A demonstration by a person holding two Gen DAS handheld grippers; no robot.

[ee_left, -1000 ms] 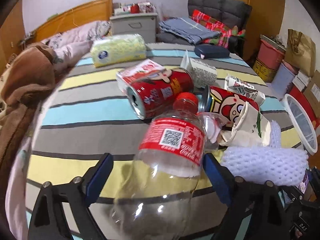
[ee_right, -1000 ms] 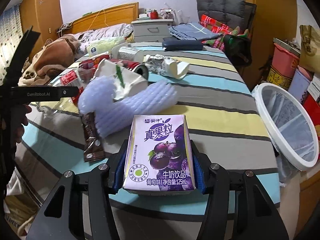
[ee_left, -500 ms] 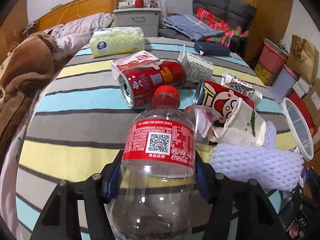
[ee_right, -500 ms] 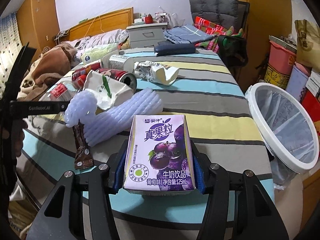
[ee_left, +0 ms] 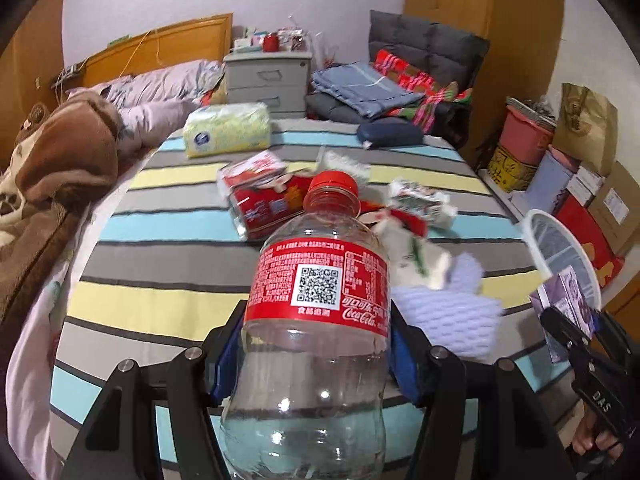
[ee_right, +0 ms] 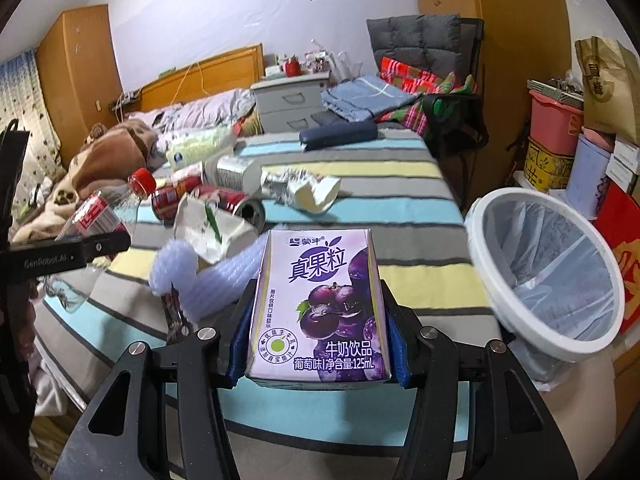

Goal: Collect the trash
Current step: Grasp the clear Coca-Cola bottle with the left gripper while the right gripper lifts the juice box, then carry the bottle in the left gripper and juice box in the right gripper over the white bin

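My left gripper (ee_left: 316, 354) is shut on a clear plastic Coca-Cola bottle (ee_left: 320, 320) with a red cap and label, held above the striped bed (ee_left: 160, 248). The bottle also shows at the left of the right wrist view (ee_right: 100, 216). My right gripper (ee_right: 316, 340) is shut on a purple grape milk carton (ee_right: 320, 308), lifted over the bed's near edge. The white-rimmed trash bin (ee_right: 548, 272) with a clear liner stands to its right, beside the bed. The carton in the right gripper also shows in the left wrist view (ee_left: 568, 304).
On the bed lie red cans (ee_left: 272, 204), a crumpled white paper cup (ee_right: 212, 232), white foam netting (ee_right: 224, 280), a crushed carton (ee_right: 304, 192), a brown wrapper (ee_right: 176, 312), a tissue pack (ee_left: 228, 130) and a dark case (ee_right: 340, 136). Boxes and bags (ee_right: 560, 128) stand behind the bin.
My left gripper has closed on the bottle and lifted it off the bed. My right gripper has risen with the carton, and the bin now sits nearer.
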